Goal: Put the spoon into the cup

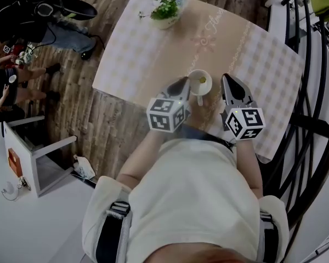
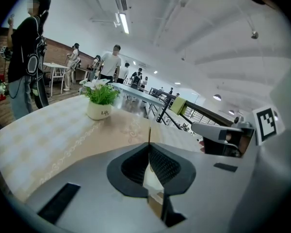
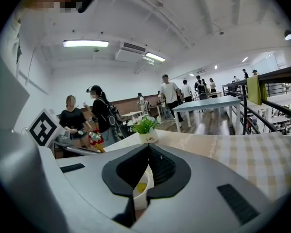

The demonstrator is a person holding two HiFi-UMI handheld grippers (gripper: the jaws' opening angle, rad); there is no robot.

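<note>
Flanking the white cup [image 1: 200, 83] on the checked tablecloth [image 1: 252, 48], the left gripper [image 1: 185, 80] and right gripper [image 1: 226, 77] are both keeping jaws together, gripping nothing. No spoon is showing clearly anywhere, so I'm reading the task as barely started.

A large open workroom (office-like): long tables [image 3: 211, 103], strip lights [image 3: 86, 43], wood floor [image 1: 115, 130], people [image 3: 170, 93] standing far off.
</note>
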